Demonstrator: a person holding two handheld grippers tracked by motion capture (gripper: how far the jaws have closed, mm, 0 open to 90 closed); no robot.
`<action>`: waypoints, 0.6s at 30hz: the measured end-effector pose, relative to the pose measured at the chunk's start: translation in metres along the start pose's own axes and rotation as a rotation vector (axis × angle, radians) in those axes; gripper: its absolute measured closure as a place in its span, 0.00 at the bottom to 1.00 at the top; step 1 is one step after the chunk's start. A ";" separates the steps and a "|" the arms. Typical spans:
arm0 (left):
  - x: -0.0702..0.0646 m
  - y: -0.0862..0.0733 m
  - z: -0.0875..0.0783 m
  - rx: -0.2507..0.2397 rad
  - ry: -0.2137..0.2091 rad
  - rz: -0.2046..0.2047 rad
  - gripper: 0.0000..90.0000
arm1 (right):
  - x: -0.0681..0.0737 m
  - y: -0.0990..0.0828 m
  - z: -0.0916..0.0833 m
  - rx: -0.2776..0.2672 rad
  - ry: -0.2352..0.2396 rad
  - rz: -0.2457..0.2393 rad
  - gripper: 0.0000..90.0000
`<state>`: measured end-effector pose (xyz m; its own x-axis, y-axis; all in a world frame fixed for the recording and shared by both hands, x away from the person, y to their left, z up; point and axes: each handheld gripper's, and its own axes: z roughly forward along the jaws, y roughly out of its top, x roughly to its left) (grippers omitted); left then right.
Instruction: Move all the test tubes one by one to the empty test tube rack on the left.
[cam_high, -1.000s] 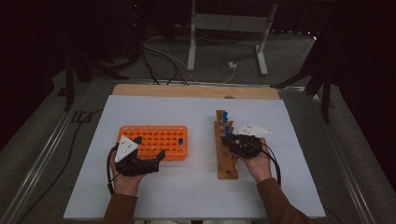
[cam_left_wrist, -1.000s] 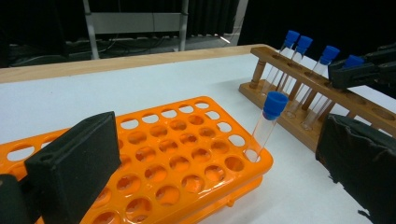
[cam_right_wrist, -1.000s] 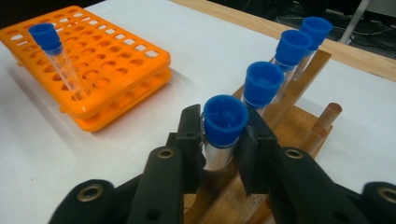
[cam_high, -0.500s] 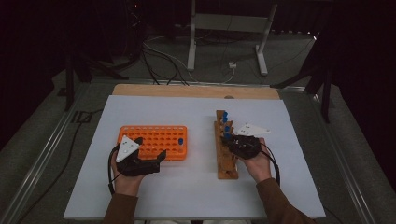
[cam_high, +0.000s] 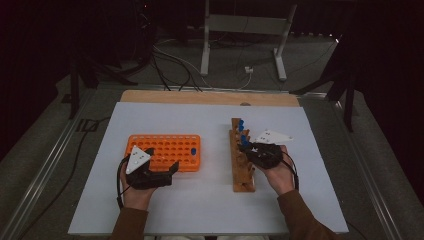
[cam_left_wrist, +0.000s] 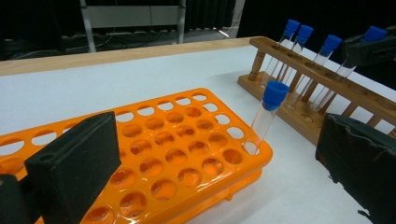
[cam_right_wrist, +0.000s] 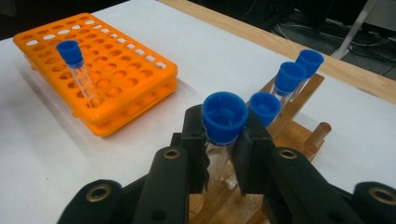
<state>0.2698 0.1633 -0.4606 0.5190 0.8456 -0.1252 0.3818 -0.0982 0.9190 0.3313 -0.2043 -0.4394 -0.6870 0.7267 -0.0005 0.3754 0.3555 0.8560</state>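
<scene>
1. Clearly, a blue-capped test tube (cam_right_wrist: 223, 135) is clamped just below its cap between the jaws of the right gripper (cam_right_wrist: 224, 140), which are closed on it; the tube is seated in the wooden rack (cam_high: 243, 165) at the right of the table (cam_high: 210, 210), so the grip appears meant for drawing it up out of its hole.
2. Beyond the held tube, three more capped tubes (cam_right_wrist: 289, 77) are lined up in the far part of the same rack, close together, so little side room is left and a straight lift is judged safest.
3. At the left, the orange rack (cam_high: 165, 152) is laid flat, with one tube (cam_left_wrist: 267, 114) already stood in a hole at its right near corner; many holes beside it are left free, which suggests the held tube is bound there.
4. The left gripper (cam_high: 150, 172) is rested at the near edge of the orange rack with its jaws spread wide and nothing between them, probably so that the rack can be steadied.
5. Between the two racks a bare strip of white table is left for the crossing; the rack's raised edge must be cleared.
</scene>
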 end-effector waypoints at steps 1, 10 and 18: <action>0.000 0.000 0.000 0.000 -0.001 -0.001 0.01 | 0.000 0.001 -0.001 -0.001 0.000 -0.002 0.85; 0.000 0.000 -0.001 -0.002 -0.006 0.002 0.01 | -0.001 0.009 -0.008 -0.010 0.002 0.001 0.85; -0.002 0.002 -0.002 -0.008 -0.009 0.007 0.01 | -0.001 0.016 -0.017 -0.025 0.004 -0.002 0.85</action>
<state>0.2685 0.1627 -0.4580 0.5285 0.8401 -0.1222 0.3719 -0.0997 0.9229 0.3278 -0.2095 -0.4170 -0.6899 0.7239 0.0001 0.3590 0.3420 0.8684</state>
